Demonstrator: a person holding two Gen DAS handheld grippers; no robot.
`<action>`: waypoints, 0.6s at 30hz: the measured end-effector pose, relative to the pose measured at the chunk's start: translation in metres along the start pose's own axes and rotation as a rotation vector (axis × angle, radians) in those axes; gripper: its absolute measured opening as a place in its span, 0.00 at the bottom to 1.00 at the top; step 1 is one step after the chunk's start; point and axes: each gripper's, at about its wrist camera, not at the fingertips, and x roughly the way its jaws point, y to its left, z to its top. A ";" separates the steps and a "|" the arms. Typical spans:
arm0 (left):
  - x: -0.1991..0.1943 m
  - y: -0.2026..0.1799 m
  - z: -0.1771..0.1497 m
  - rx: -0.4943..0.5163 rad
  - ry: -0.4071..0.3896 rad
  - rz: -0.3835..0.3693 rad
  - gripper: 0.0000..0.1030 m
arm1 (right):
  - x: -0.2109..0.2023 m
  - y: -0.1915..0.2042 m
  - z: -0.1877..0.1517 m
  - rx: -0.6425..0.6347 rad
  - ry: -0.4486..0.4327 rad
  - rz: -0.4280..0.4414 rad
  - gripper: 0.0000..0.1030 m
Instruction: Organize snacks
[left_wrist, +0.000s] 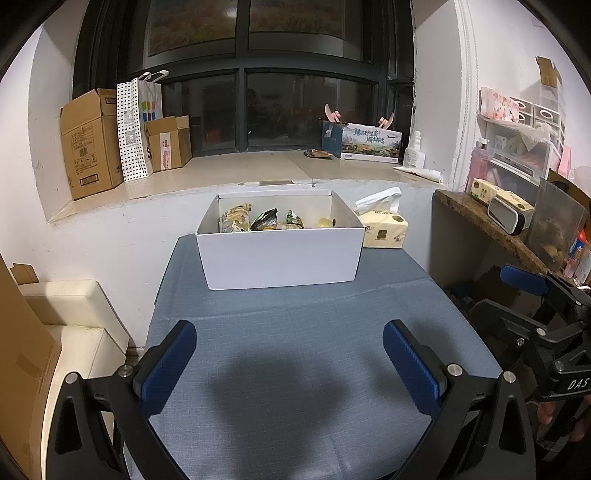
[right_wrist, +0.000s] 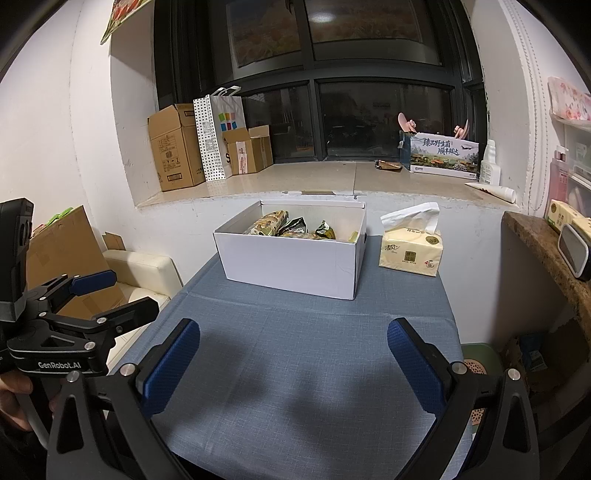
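A white open box (left_wrist: 280, 254) stands at the far end of the blue-clothed table (left_wrist: 295, 332). It holds several snack packets (left_wrist: 264, 219) in yellow, green and black wrappers. The box also shows in the right wrist view (right_wrist: 291, 262), with the snack packets (right_wrist: 291, 227) inside. My left gripper (left_wrist: 290, 354) is open and empty above the near part of the table. My right gripper (right_wrist: 293, 354) is open and empty too, to the right of the left one. Each gripper shows at the edge of the other's view.
A yellow tissue pack (right_wrist: 412, 245) stands right of the box. A windowsill behind holds cardboard boxes (left_wrist: 92, 147), a dotted paper bag (left_wrist: 135, 129) and a printed carton (left_wrist: 364, 142). A cream seat (left_wrist: 74, 317) is left of the table, a stone shelf (left_wrist: 491, 221) on the right.
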 end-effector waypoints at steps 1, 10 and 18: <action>0.000 0.000 0.000 0.001 0.001 0.000 1.00 | 0.000 0.000 0.000 0.000 0.000 0.000 1.00; 0.000 -0.001 0.000 0.003 0.000 0.001 1.00 | 0.000 0.001 -0.001 0.000 0.000 0.000 1.00; 0.000 -0.001 0.000 0.004 0.004 0.000 1.00 | 0.000 0.002 -0.002 -0.007 0.003 0.001 1.00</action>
